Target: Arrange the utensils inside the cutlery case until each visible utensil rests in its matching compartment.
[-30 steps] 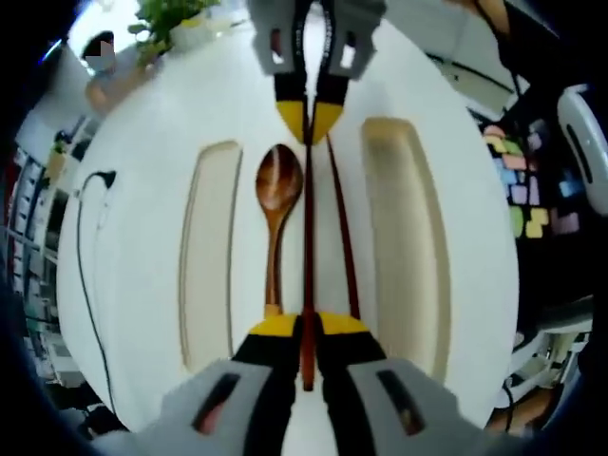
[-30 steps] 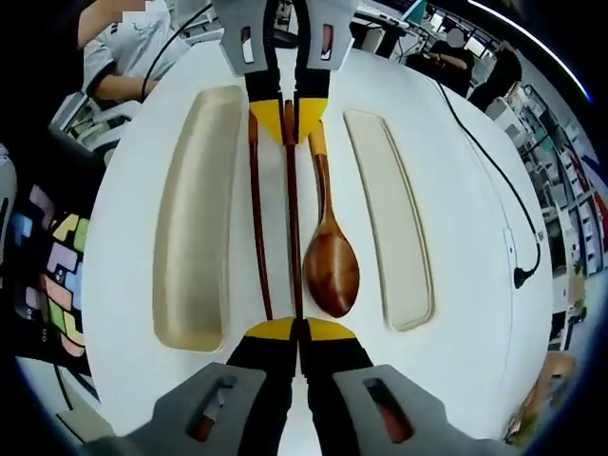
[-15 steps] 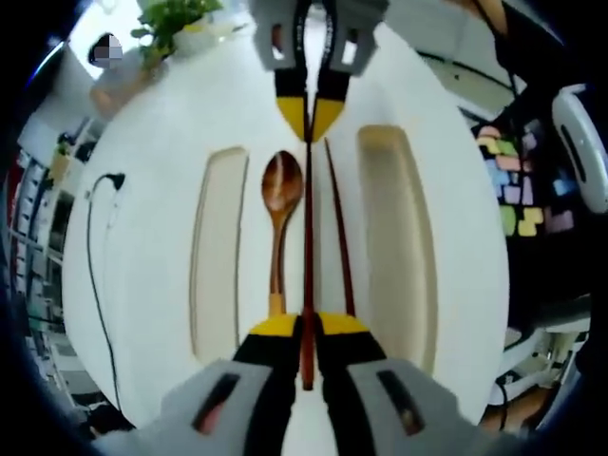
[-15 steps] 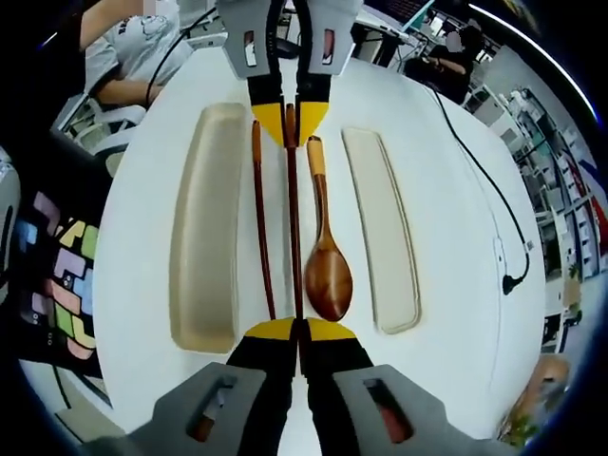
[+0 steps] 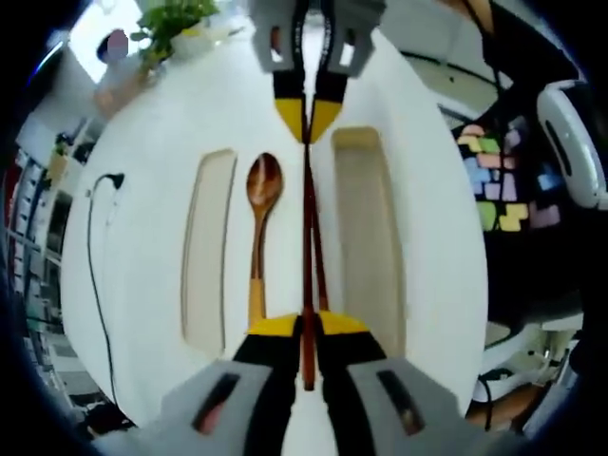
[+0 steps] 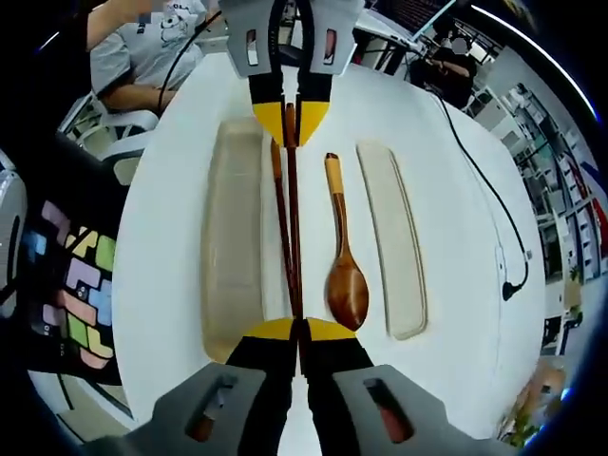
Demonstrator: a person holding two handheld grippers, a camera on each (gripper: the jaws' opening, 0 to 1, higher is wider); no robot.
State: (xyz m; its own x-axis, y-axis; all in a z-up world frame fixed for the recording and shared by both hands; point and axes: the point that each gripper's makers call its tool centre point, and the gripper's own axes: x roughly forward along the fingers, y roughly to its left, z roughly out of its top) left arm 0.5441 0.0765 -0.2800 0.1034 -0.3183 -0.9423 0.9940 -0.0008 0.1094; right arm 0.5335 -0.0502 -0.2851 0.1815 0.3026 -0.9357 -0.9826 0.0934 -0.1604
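Note:
A dark red chopstick (image 5: 307, 228) hangs level above the white table, held at both ends. My left gripper (image 5: 306, 326) is shut on one end and my right gripper (image 5: 310, 119) on the other. In the right gripper view the same chopstick (image 6: 293, 228) runs from my right gripper (image 6: 298, 330) up to the left gripper (image 6: 290, 122). A second chopstick (image 6: 279, 195) lies on the table just under it, beside the deep case half (image 6: 233, 247). The wooden spoon (image 6: 344, 275) rests between that half and the shallow half (image 6: 391, 237).
The table is round and white (image 5: 142, 171), with a black cable (image 5: 95, 237) near one edge. A seated person (image 6: 142, 57) is beyond the table. Coloured floor tiles (image 6: 81, 285) lie below the table's side. A green plant (image 5: 171, 19) stands at the far rim.
Both grippers have risen with the chopstick and moved sideways toward the deep case half. The spoon and the second chopstick have stayed on the table.

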